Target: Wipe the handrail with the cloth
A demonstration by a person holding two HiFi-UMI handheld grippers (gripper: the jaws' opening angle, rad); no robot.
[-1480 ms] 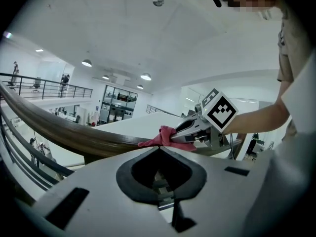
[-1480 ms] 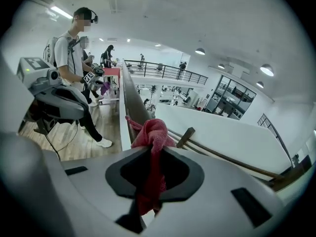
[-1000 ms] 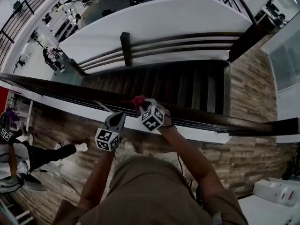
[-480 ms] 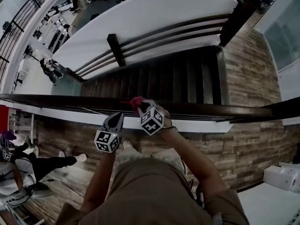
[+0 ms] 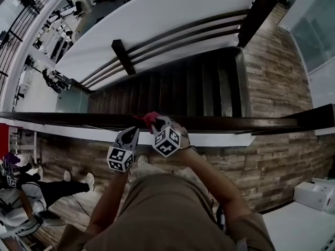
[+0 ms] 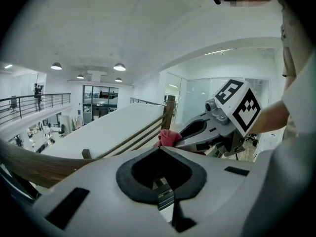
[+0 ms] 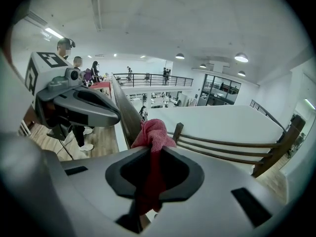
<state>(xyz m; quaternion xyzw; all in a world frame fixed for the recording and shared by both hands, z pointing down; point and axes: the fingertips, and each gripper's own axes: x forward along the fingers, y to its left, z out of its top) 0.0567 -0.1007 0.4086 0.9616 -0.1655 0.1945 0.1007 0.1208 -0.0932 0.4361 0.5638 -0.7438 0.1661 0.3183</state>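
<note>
A dark wooden handrail (image 5: pixel 235 123) runs across the head view. A red cloth (image 5: pixel 150 117) lies bunched on top of it, with my right gripper (image 5: pixel 157 123) shut on it. In the right gripper view the cloth (image 7: pixel 154 134) hangs down between the jaws and rests against the rail (image 7: pixel 124 113). My left gripper (image 5: pixel 133 133) hovers just left of the right one, on the near side of the rail, shut with nothing in it. The left gripper view shows the rail (image 6: pixel 42 164) at lower left and the cloth (image 6: pixel 168 137) ahead.
Beyond the rail a dark staircase (image 5: pixel 178 90) drops away, with a second railing (image 5: pixel 172 41) and a white sloped wall (image 5: pixel 131 25) on its far side. A person (image 5: pixel 31 192) stands on the wooden floor at lower left. A white box (image 5: pixel 314 195) sits at lower right.
The head view has swung, so the rail now lies more level in it. Both grippers and the cloth stay at about the same spot on the rail.
</note>
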